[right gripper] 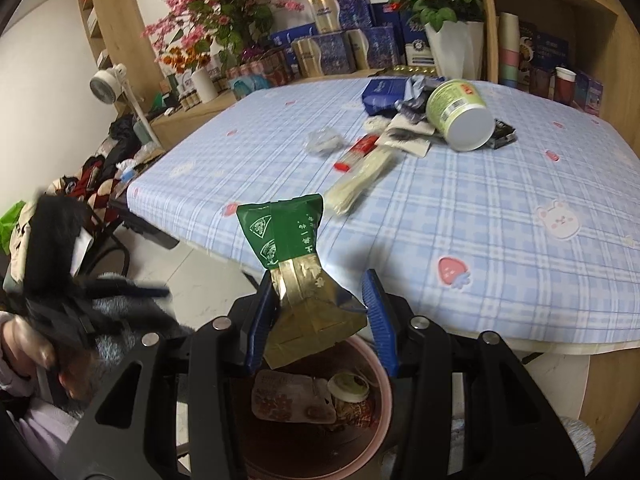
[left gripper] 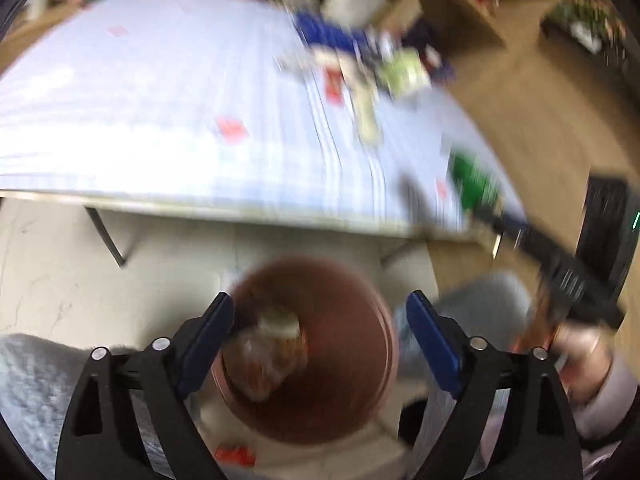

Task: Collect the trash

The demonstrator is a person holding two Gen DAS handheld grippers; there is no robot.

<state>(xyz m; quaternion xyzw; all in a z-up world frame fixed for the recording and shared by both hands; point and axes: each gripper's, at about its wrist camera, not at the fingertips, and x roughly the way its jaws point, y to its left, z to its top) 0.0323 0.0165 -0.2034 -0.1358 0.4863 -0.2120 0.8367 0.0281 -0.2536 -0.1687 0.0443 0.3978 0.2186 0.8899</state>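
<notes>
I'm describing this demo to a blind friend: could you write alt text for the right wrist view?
The right tool grips a green and gold wrapper above a reddish-brown bin already holding food packaging. Beyond it, a table with a blue checked cloth carries more litter, including a tipped green cup and a noodle packet.
</notes>
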